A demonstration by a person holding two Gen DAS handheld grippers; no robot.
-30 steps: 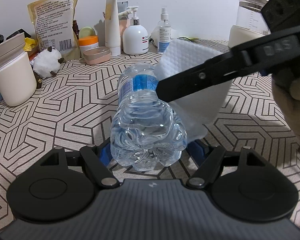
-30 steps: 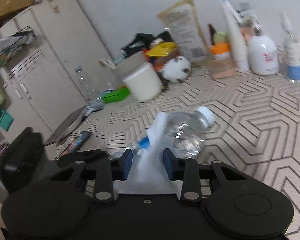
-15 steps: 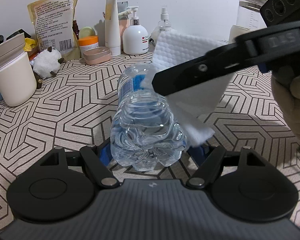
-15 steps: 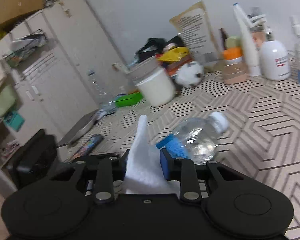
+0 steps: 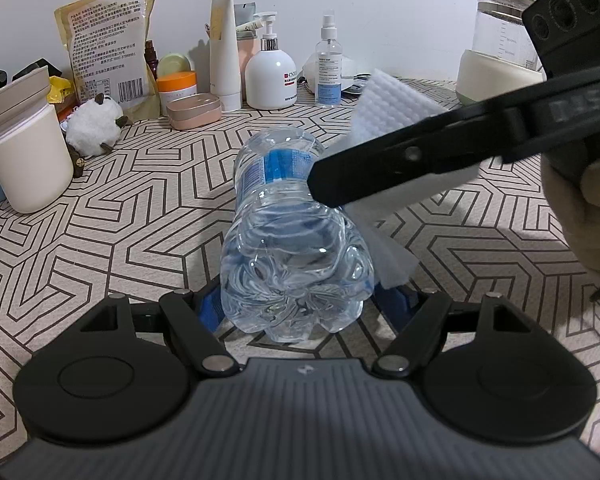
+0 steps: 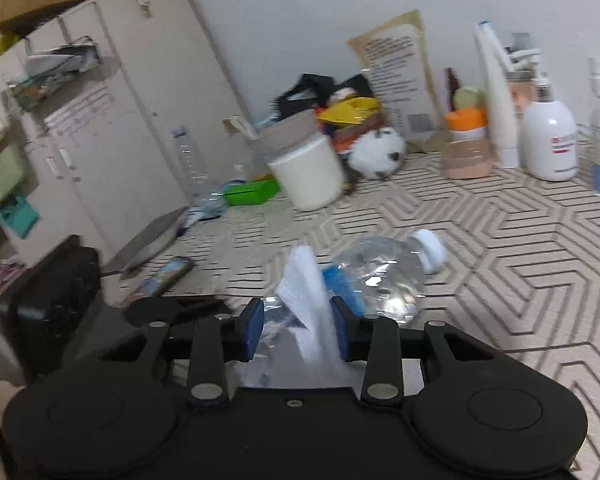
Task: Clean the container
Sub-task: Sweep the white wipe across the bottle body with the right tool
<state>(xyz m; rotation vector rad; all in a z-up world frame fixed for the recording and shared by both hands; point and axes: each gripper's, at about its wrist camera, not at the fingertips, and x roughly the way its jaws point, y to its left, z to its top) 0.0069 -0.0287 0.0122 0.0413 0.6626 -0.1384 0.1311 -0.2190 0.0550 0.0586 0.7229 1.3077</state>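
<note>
A clear plastic water bottle [image 5: 284, 216] with a blue label lies with its base toward the left wrist camera. My left gripper [image 5: 300, 304] is shut on that base and holds it just above the patterned tabletop [image 5: 120, 248]. My right gripper [image 6: 296, 328] comes in from the right; its black finger [image 5: 400, 164] crosses the bottle's upper right side. A white wipe [image 5: 392, 112] stands between its jaws, which are opening, and the wipe [image 6: 308, 292] is still caught and rests against the bottle [image 6: 380, 272]. The white cap [image 6: 430, 250] points away.
Along the wall stand a food pouch [image 5: 108, 44], a tube [image 5: 224, 48], a pump bottle [image 5: 271, 76], a spray bottle [image 5: 328, 64], an orange-lidded jar [image 5: 177, 88] and a glass kettle [image 5: 500, 48]. A white canister [image 5: 24, 160] and a plush toy [image 5: 92, 128] sit left. A gloved hand [image 5: 588, 208] holds the right gripper.
The right gripper lifted the wipe a little along the bottle, then came back down. Its jaws tightened on the wipe and have widened again. The left gripper and the bottle stayed put.
</note>
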